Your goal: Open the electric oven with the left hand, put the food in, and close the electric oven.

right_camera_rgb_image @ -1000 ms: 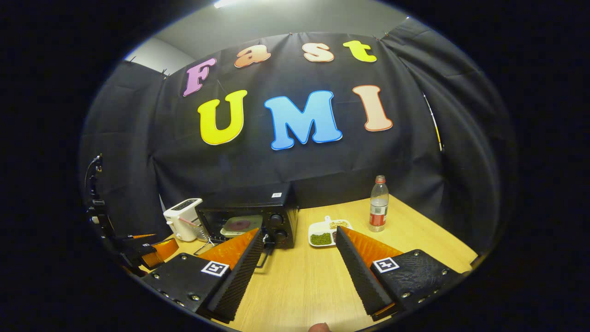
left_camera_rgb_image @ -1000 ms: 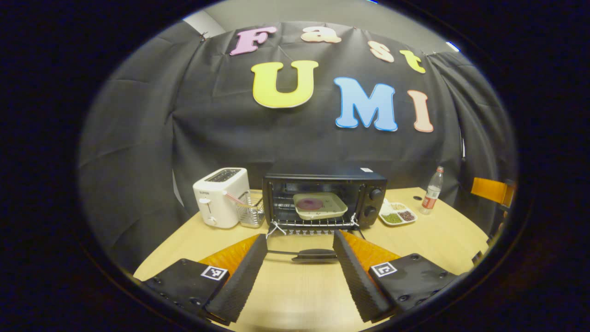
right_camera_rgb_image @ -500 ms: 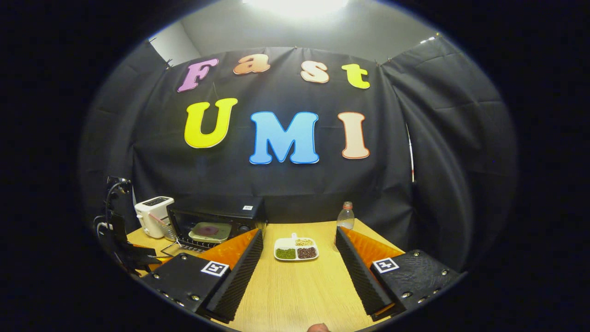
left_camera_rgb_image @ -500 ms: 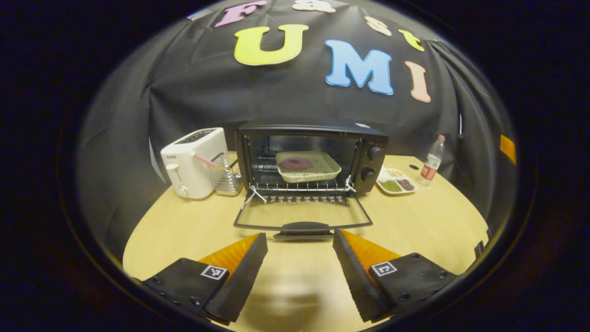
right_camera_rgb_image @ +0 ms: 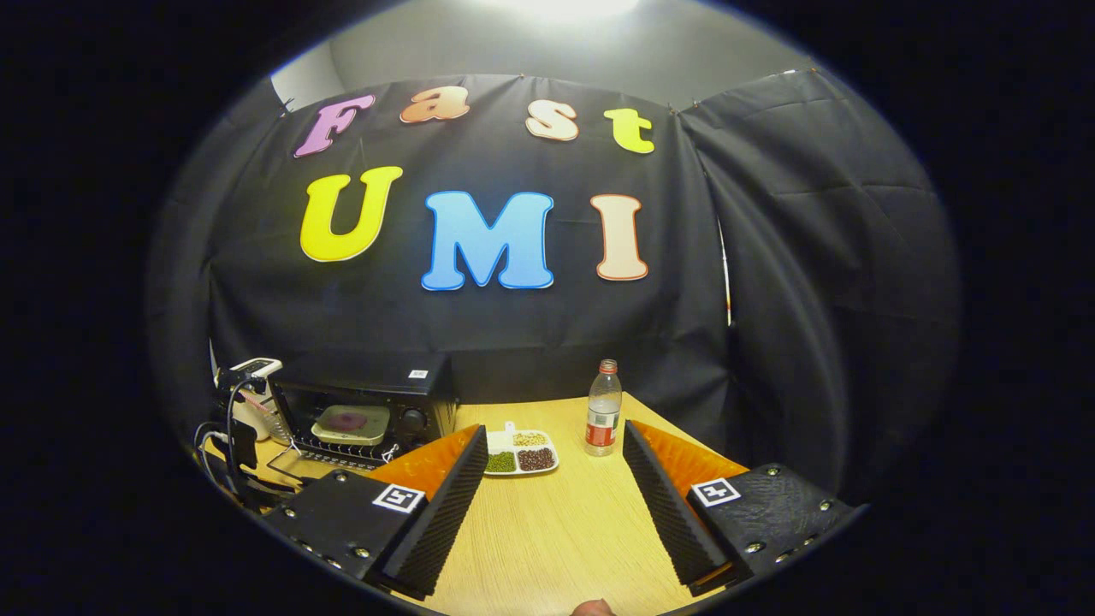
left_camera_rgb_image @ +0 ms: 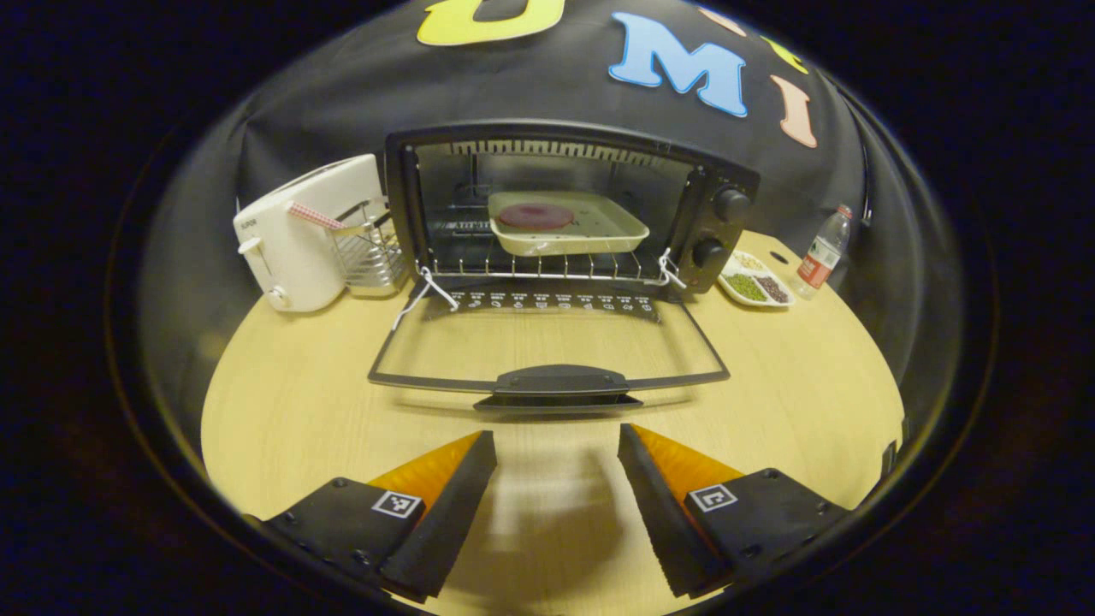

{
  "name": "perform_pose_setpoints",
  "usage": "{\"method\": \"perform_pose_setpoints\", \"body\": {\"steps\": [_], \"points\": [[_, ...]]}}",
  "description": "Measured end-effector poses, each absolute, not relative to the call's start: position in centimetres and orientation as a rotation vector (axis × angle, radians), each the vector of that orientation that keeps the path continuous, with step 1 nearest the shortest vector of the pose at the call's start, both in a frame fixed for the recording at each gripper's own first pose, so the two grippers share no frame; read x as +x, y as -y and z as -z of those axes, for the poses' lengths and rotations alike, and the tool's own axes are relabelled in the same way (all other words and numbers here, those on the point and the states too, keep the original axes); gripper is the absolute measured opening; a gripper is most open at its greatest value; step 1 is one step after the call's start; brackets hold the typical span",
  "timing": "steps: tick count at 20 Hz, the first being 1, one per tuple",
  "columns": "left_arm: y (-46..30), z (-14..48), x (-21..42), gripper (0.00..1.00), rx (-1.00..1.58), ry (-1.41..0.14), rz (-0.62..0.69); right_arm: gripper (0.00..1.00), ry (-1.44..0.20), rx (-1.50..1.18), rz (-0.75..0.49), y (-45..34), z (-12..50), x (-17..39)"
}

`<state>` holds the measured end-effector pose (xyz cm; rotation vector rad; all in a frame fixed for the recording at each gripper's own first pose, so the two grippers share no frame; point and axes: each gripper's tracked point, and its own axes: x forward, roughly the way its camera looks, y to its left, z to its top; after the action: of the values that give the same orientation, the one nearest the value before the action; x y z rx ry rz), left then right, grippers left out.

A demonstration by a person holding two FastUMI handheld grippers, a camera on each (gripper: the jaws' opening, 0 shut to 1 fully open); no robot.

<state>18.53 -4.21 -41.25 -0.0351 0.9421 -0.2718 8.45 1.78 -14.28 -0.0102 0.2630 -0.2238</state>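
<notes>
The black electric oven (left_camera_rgb_image: 719,184) stands open, its glass door (left_camera_rgb_image: 547,342) folded down flat over the table. A cream tray (left_camera_rgb_image: 590,231) holding a round purple food piece (left_camera_rgb_image: 536,216) rests on the wire rack inside. My left gripper (left_camera_rgb_image: 556,436) is open just short of the door handle (left_camera_rgb_image: 556,381), with nothing between its fingers. In the right gripper view, the oven (right_camera_rgb_image: 428,389) with the tray (right_camera_rgb_image: 351,423) sits at the far left. My right gripper (right_camera_rgb_image: 553,430) is open and empty above the table, well to the oven's right.
A white toaster (left_camera_rgb_image: 295,235) and a wire basket (left_camera_rgb_image: 368,257) stand left of the oven. To its right are a divided dish of beans (left_camera_rgb_image: 754,281), which also appears as the dish (right_camera_rgb_image: 520,453), and a plastic bottle (right_camera_rgb_image: 603,409). The wooden table (left_camera_rgb_image: 282,411) ends near the grippers.
My left gripper moved closer to the oven and tilted down, so the lowered door and handle loom larger. My right gripper swung to the right, away from the oven.
</notes>
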Motion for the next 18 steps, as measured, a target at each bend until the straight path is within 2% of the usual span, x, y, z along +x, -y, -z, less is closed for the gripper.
{"method": "perform_pose_setpoints", "body": {"steps": [2,3,7,18], "points": [[4.6,42.4,18.8,1.00,-0.022,-0.977,0.282,0.98,-0.278,-0.011,0.235,-1.8,14.6,8.4],[4.7,42.8,18.9,0.92,-0.018,-0.993,0.284,0.98,-0.282,-0.017,0.241,-1.8,14.7,8.4],[4.6,43.7,20.1,1.00,0.024,-0.995,0.282,0.98,-0.297,-0.047,0.253,-2.0,15.1,8.4],[5.1,42.2,19.9,0.98,0.046,-0.929,0.226,0.98,-0.287,-0.071,0.206,-3.1,14.6,9.0]]}}
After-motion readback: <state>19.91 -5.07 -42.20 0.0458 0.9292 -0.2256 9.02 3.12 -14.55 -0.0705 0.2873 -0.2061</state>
